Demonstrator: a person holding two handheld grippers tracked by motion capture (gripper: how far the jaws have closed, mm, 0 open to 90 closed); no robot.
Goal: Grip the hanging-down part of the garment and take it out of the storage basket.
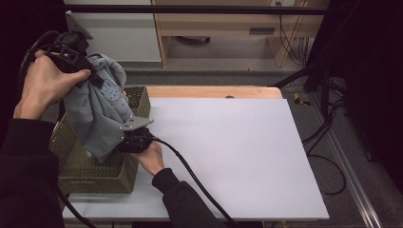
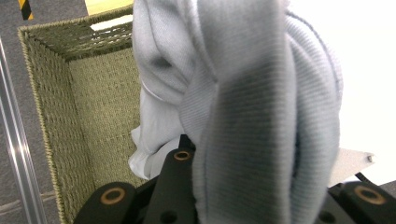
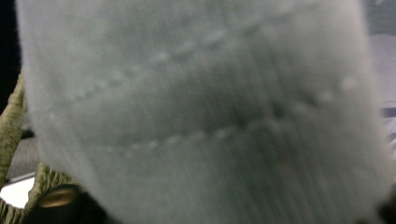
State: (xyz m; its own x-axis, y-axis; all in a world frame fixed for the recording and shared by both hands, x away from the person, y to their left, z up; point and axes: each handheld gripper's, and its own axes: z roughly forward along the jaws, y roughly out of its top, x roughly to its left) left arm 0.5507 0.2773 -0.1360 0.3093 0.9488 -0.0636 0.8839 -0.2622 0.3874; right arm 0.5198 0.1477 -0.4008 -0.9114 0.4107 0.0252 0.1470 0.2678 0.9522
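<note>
A grey knit garment hangs over an olive woven basket at the table's left edge. My left gripper is raised above the basket and shut on the garment's top. In the left gripper view the garment is bunched between the black jaws, with the basket's inside below. My right gripper is low at the basket's right rim, pressed against the garment's lower part. In the right gripper view the garment covers its jaws, and a bit of basket rim shows at the left.
The white table top stretches right of the basket, with a wooden strip along its far edge. The right gripper's cable trails across the near table. Cabinets and cables stand on the floor beyond.
</note>
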